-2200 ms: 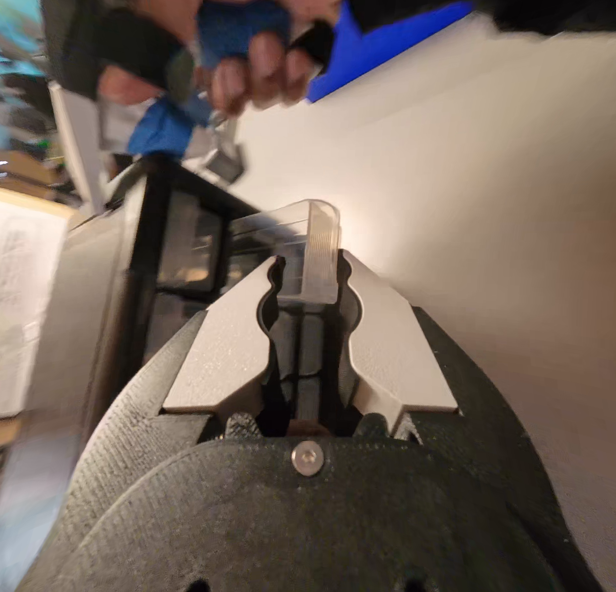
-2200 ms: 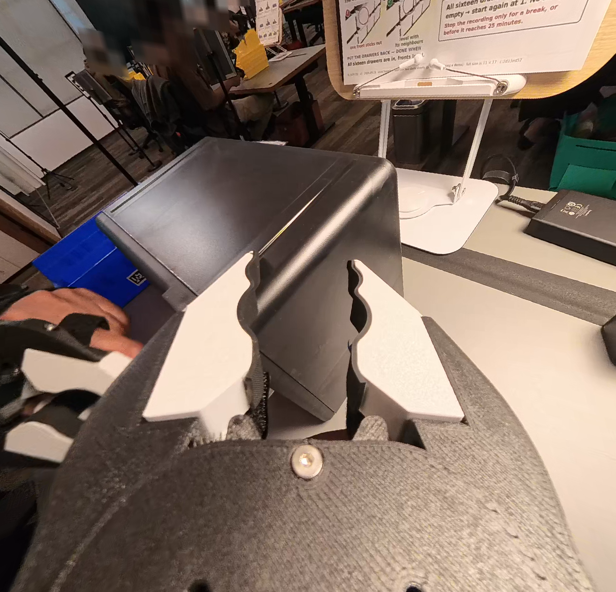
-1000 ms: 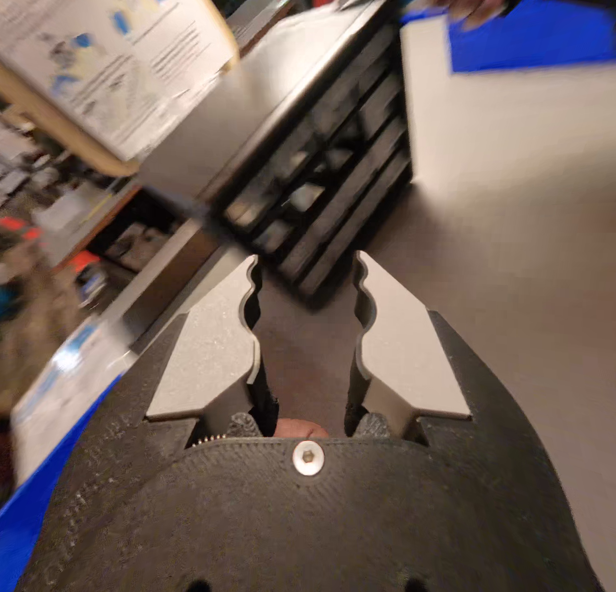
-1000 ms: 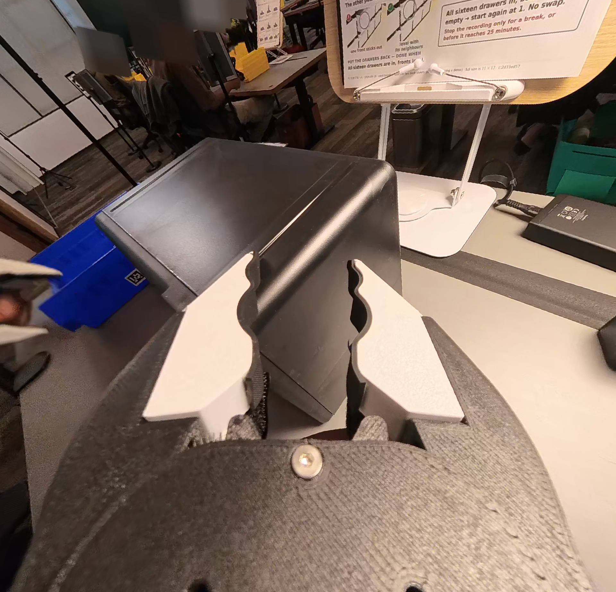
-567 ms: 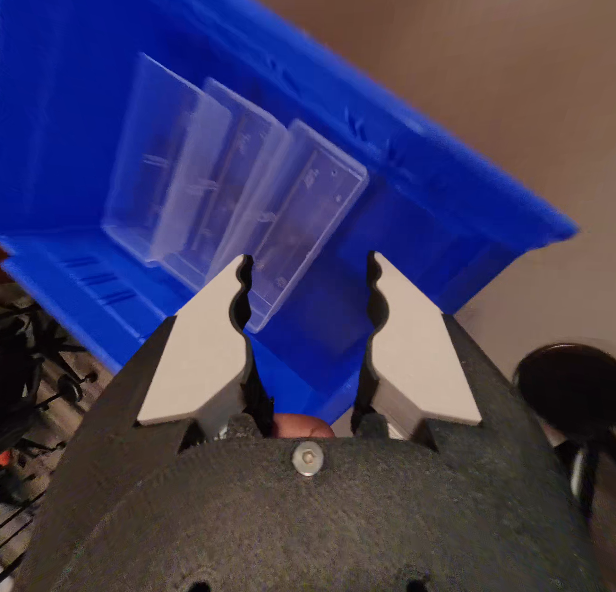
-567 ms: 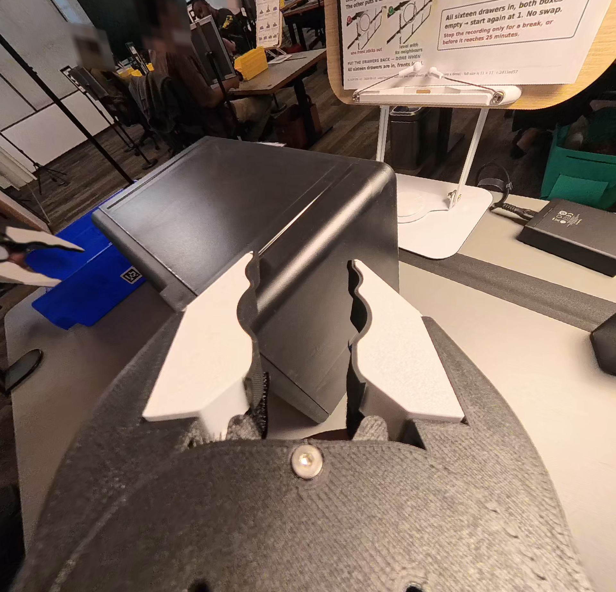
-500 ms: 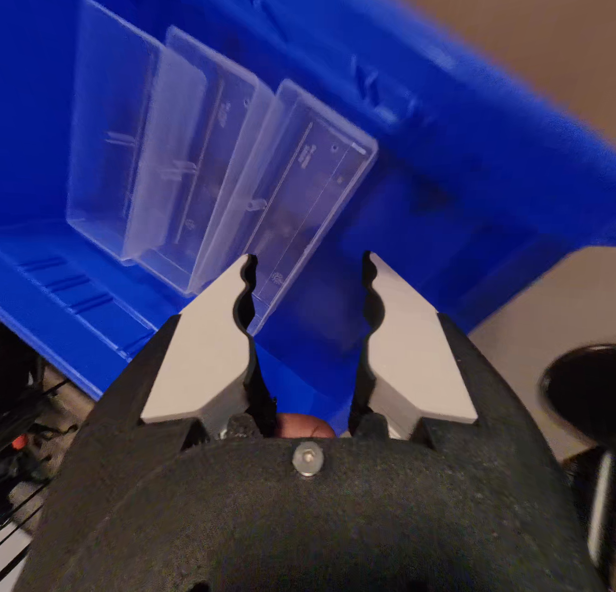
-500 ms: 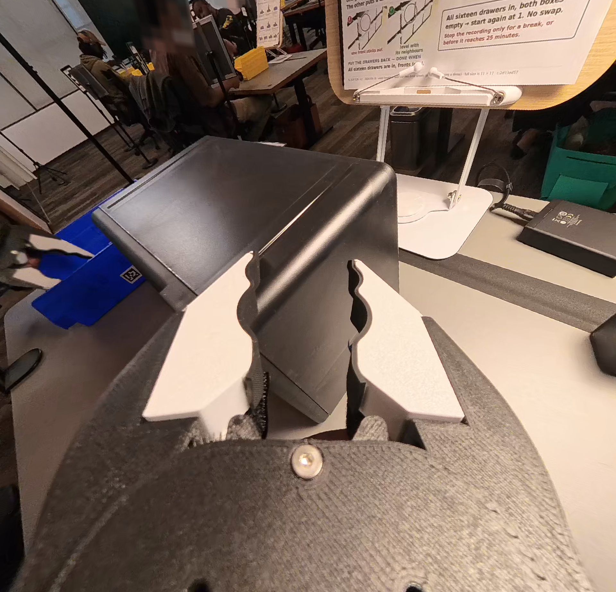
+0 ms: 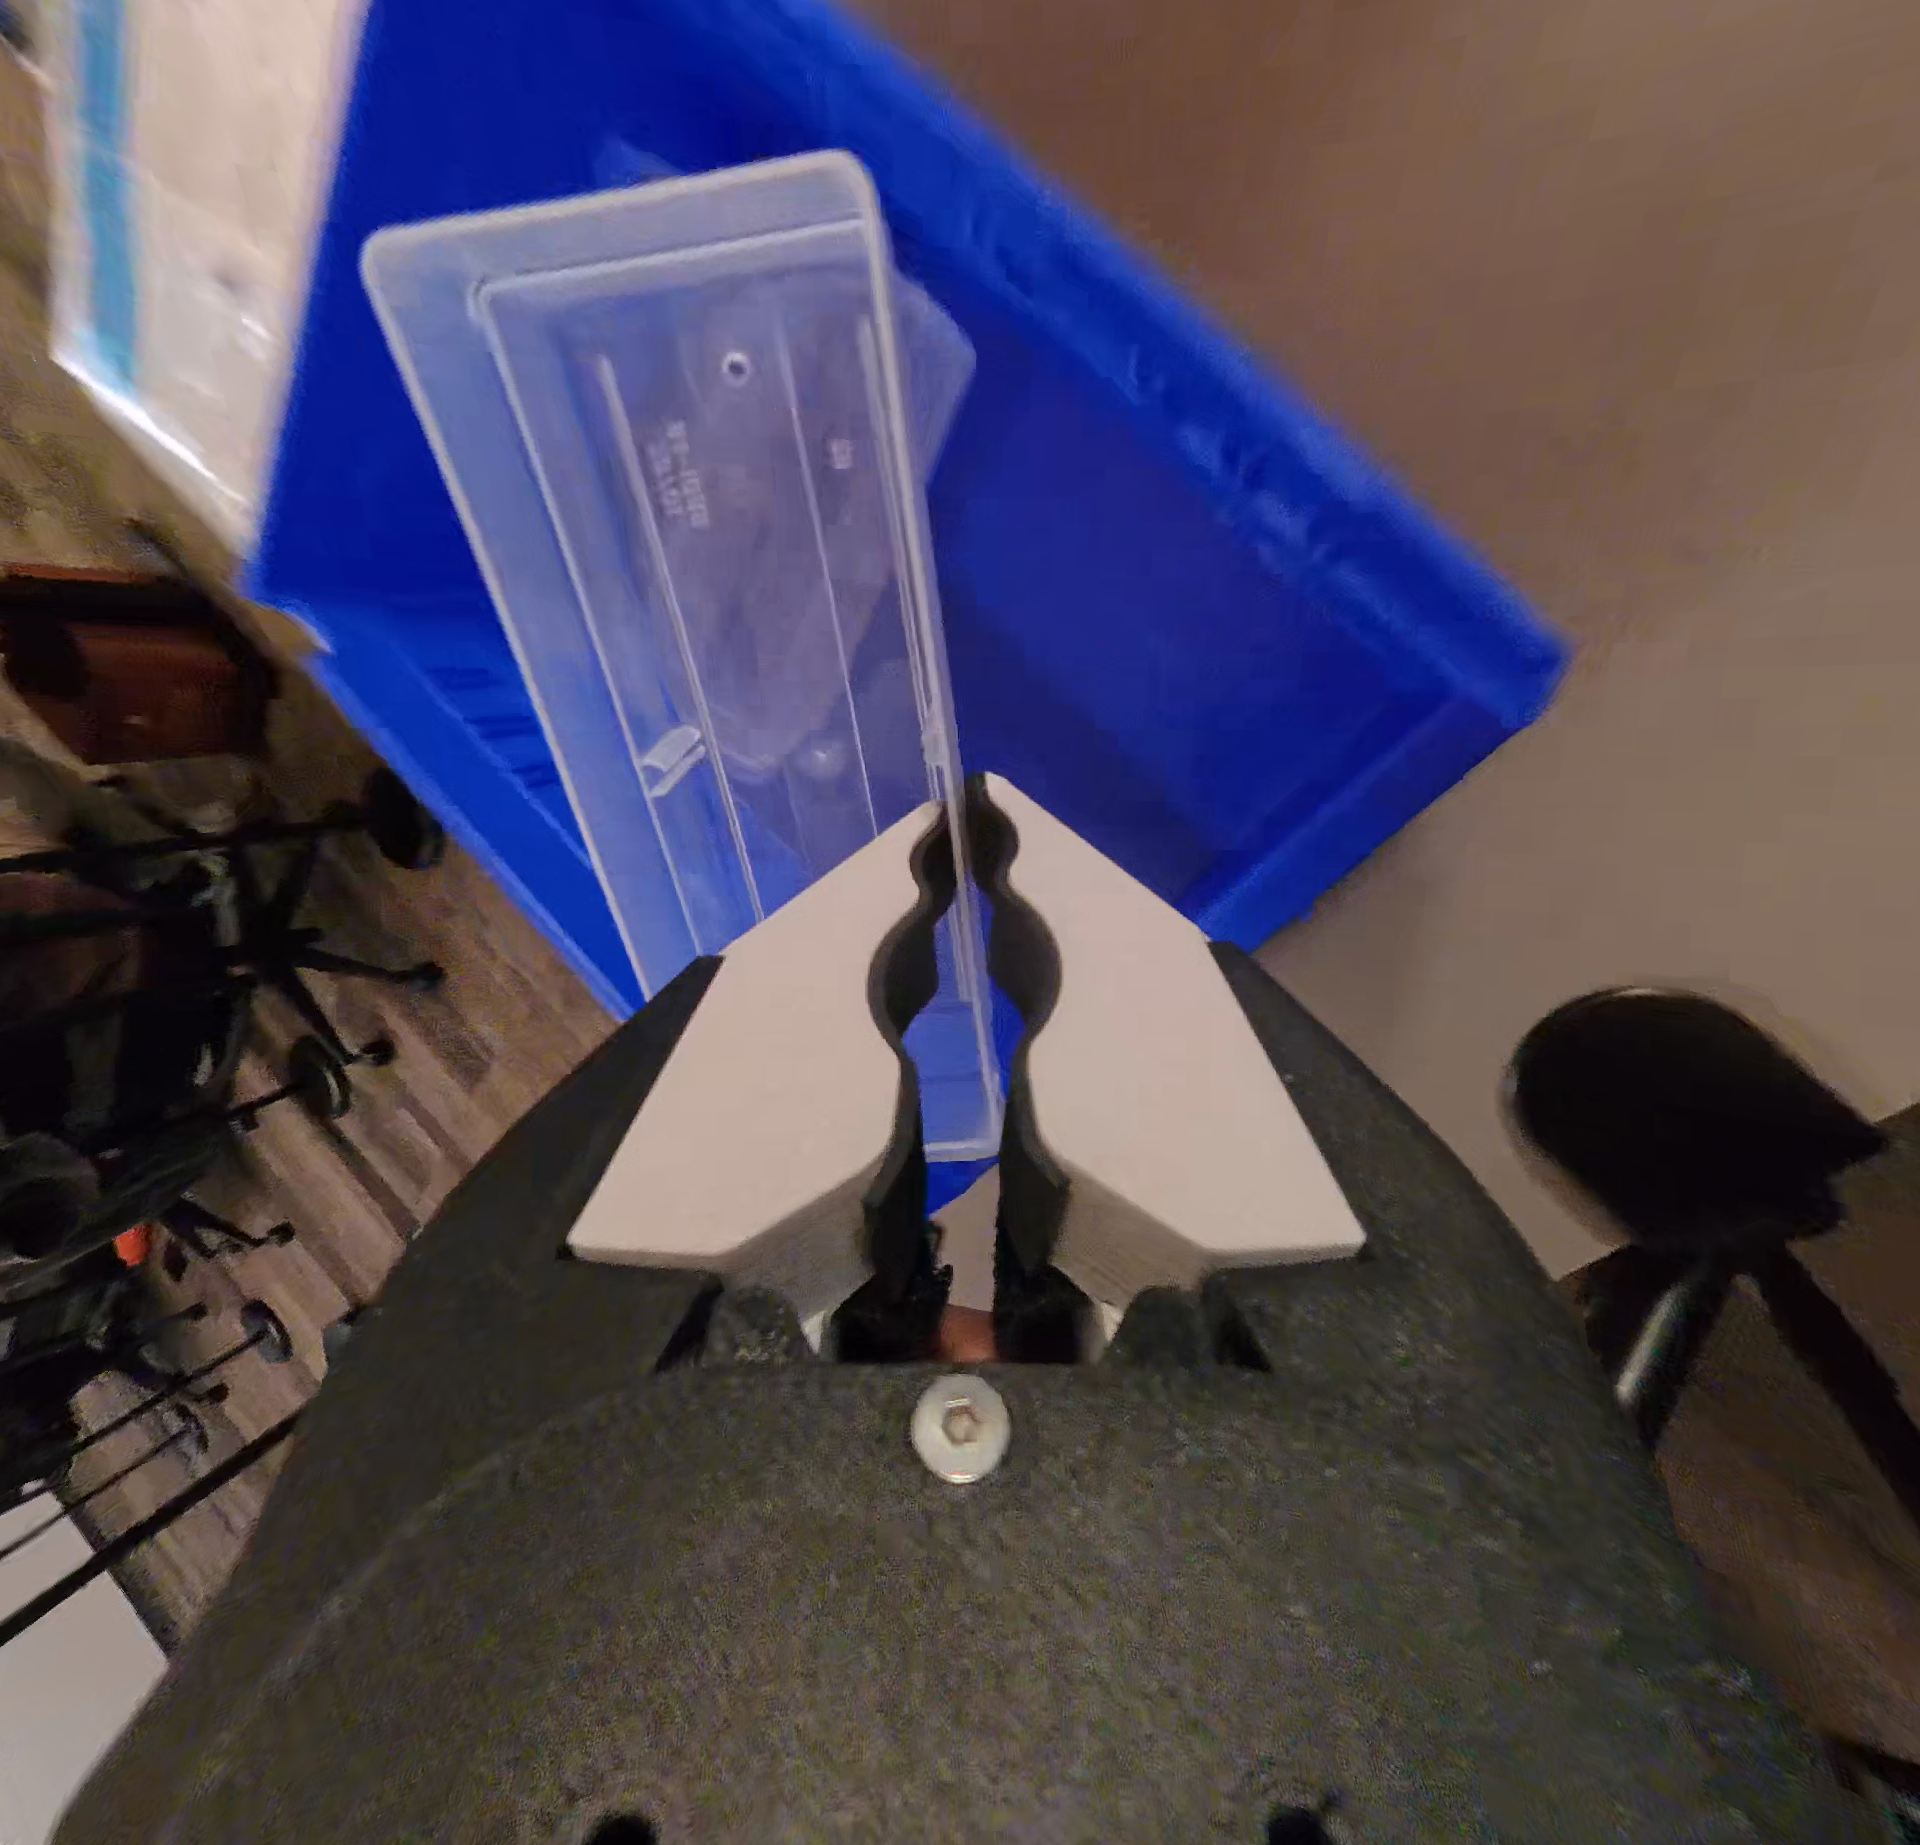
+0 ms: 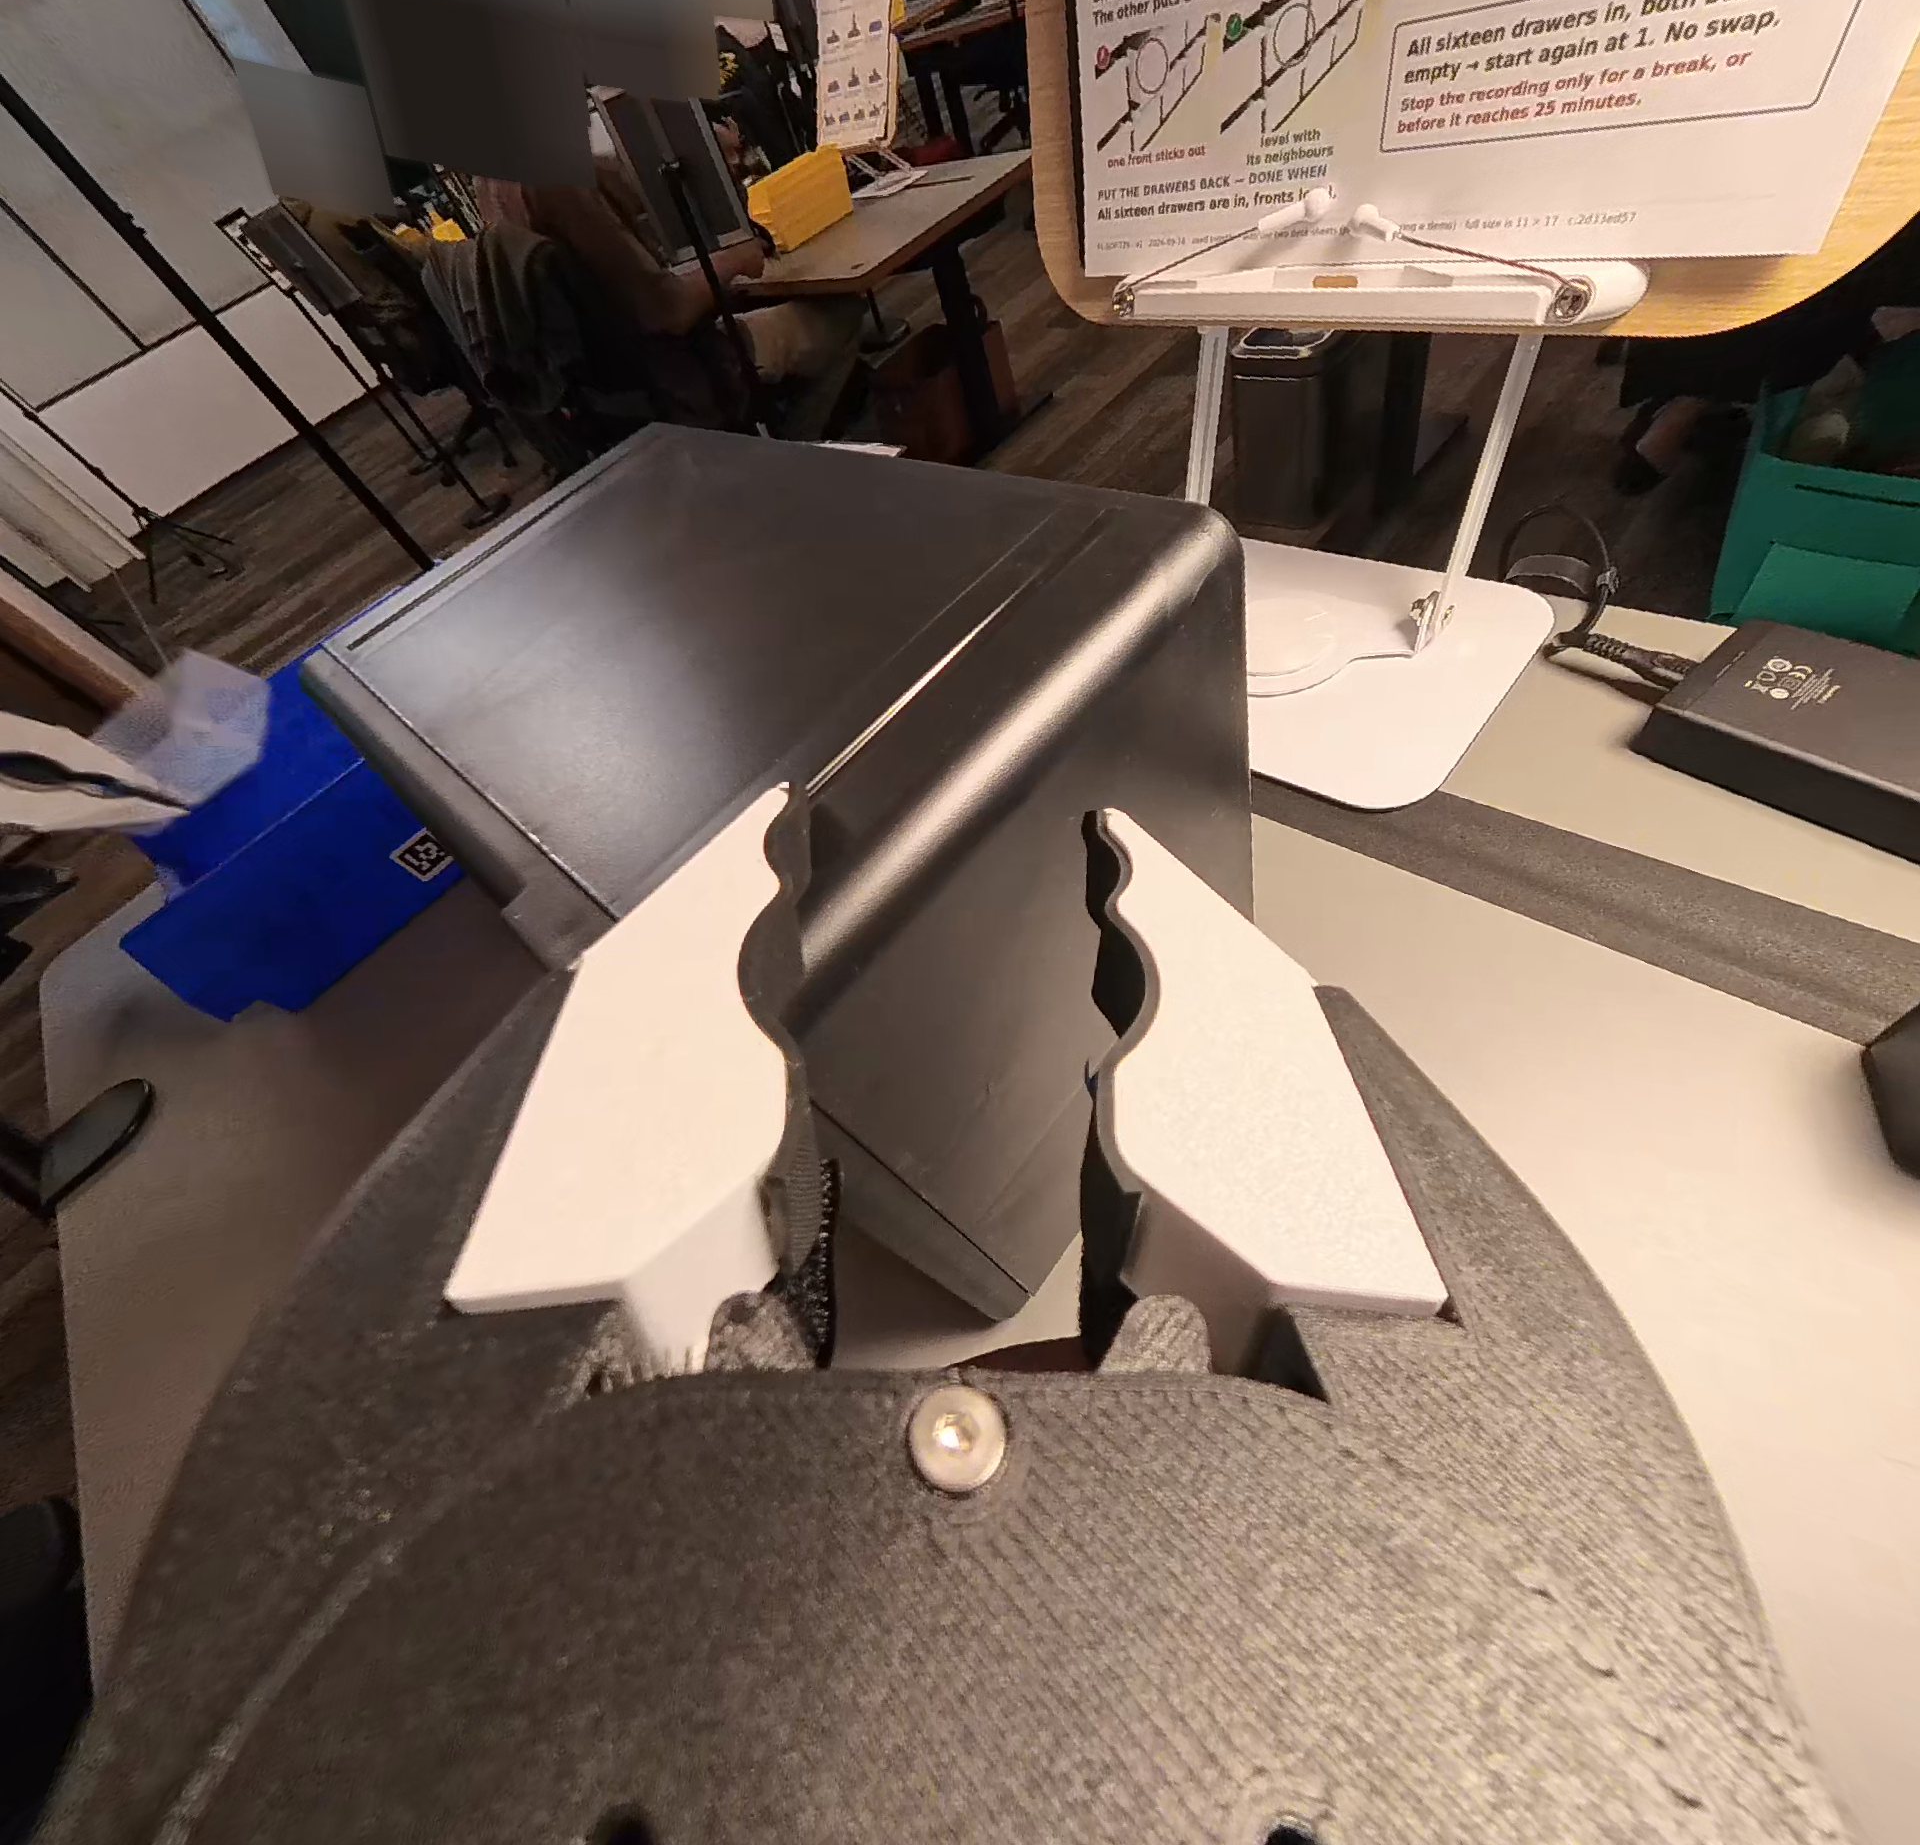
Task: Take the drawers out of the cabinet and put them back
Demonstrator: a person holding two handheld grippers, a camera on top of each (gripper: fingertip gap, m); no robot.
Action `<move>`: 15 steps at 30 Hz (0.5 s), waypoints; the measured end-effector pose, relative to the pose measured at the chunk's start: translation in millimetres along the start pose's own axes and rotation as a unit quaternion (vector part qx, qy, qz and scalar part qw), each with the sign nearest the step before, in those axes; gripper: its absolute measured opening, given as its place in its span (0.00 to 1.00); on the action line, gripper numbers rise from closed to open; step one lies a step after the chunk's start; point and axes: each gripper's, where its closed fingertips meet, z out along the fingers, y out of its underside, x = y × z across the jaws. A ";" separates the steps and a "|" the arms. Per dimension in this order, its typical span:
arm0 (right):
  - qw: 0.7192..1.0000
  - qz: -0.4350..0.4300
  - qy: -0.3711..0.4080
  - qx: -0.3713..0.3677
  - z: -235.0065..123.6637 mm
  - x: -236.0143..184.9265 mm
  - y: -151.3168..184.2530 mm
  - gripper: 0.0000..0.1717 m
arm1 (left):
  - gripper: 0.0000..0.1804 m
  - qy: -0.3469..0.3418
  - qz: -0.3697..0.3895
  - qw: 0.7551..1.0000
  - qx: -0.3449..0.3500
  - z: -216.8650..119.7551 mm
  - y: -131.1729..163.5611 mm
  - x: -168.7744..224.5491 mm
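Note:
In the left wrist view, my left gripper [image 9: 961, 798] is shut on the thin side wall of a clear plastic drawer [image 9: 707, 507]. It holds the drawer tilted over the blue bin [image 9: 1195, 569]. The right wrist view shows this gripper at the far left with the clear drawer [image 10: 197, 715] above the blue bin [image 10: 281, 881]. My right gripper [image 10: 940, 819] is open. Its fingers straddle the top right edge of the black cabinet [image 10: 727, 652] without gripping it. The cabinet's front is hidden.
A stand with an instruction sheet [image 10: 1351, 289] and its white base [image 10: 1382, 673] stand behind the cabinet. A black box [image 10: 1787, 715] lies at the back right. A round black object [image 9: 1662, 1120] sits by the bin near the table edge. People sit at desks beyond.
The left gripper let go of a drawer at the cabinet and swung open over the blue bin. It then shut on a clear drawer there and raised it. The right gripper has not moved.

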 end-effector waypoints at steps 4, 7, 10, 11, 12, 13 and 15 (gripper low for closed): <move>1.000 -0.001 0.001 0.000 0.0 0.1 -0.1 0.33 | 0.00 0.012 0.002 0.994 0.112 -56.7 -78.3 31.1; 1.000 0.001 0.000 0.001 0.1 0.1 0.0 0.33 | 0.01 0.115 0.011 0.976 0.183 -73.8 -147.0 101.6; 1.000 0.002 -0.002 0.002 0.1 0.1 0.0 0.33 | 0.01 0.190 0.034 0.965 0.178 -53.3 -189.5 170.3; 1.000 0.002 -0.002 0.002 0.2 0.1 0.0 0.33 | 0.01 0.212 0.039 0.962 0.170 -41.8 -199.5 190.4; 1.000 0.002 -0.003 0.002 0.2 0.0 0.1 0.33 | 0.01 0.230 0.041 0.959 0.160 -29.3 -208.1 207.6; 1.000 0.002 -0.003 0.002 0.2 0.1 0.2 0.33 | 0.01 0.244 0.040 0.957 0.152 -16.9 -215.6 221.7; 1.000 0.002 -0.003 0.002 0.3 0.0 0.2 0.33 | 0.01 0.271 0.031 0.952 0.140 3.5 -228.7 242.9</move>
